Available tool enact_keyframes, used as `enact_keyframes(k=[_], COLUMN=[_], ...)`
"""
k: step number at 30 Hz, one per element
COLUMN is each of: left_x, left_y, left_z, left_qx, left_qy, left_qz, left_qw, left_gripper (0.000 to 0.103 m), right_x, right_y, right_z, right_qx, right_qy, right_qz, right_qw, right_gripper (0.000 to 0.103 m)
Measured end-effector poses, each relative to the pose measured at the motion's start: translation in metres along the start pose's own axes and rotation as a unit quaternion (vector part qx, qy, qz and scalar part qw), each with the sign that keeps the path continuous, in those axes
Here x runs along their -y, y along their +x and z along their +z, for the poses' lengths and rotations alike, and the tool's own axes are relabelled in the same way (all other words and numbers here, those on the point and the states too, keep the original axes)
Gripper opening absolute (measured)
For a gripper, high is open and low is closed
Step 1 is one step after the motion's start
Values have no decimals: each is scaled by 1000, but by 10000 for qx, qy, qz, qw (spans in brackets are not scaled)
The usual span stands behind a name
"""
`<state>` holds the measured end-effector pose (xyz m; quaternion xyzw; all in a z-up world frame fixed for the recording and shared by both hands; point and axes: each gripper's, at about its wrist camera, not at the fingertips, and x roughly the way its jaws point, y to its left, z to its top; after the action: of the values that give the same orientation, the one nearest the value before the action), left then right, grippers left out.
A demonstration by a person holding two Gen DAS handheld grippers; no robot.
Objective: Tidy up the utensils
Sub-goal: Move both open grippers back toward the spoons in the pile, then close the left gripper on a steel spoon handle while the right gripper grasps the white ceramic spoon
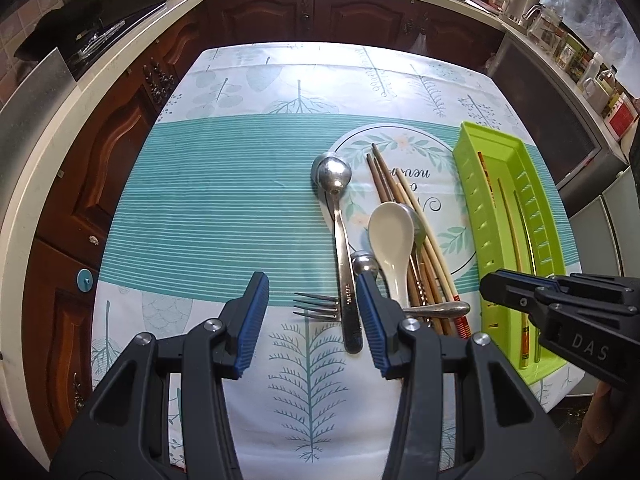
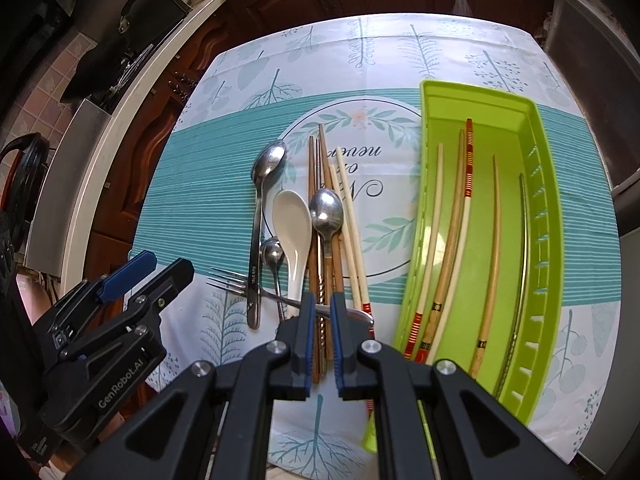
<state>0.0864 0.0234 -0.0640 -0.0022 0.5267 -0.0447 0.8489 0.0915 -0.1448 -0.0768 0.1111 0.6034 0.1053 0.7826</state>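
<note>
Green tray [image 2: 508,128], right edge of the table: five chopsticks [image 2: 452,236] sorted in.

Still loose mid-table: three metal spoons [image 2: 327,208], white ceramic spoon [image 2: 292,220], fork [image 2: 228,280], remaining chopsticks [image 2: 316,184].

Left gripper [image 1: 312,312]: jaws spread, empty.

Right gripper [image 2: 321,332]: jaws nearly together over chopstick ends; seemingly not gripping.

Task under half done.

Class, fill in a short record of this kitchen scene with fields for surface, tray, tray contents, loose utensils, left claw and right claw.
surface: leaf-print tablecloth
tray: green tray, right of the pile
tray contents: chopsticks only
loose utensils: white spoon, metal spoons, fork, chopsticks
left claw: open, empty, above the fork
right claw: nearly closed, over the pile; grip unclear
</note>
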Motion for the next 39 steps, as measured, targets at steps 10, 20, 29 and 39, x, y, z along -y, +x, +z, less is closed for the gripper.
enact_keyframes(k=[10,20,29,39], left_x=[-8,-18,-40,-27], left_y=[13,20,42,87], left_z=[0,4,20,51], left_qx=[-141,-179,-529,-1023], left_qy=[-25,-84,-335,-282], left_qz=[31,-1,-285,-553], left_qw=[9999,9998,9976,9928], left_gripper=[45,51,51,50], right_x=[-3,1,7,13], right_y=[6,13,22,40], right_z=[3,10,26,49], right_qx=[0,-19,-46,-260], right_qy=[-49,-3,36,204], right_qz=[-3,-91,-143,105], right_qw=[10000,10000,9999,9994], right_gripper=[17,17,17,17])
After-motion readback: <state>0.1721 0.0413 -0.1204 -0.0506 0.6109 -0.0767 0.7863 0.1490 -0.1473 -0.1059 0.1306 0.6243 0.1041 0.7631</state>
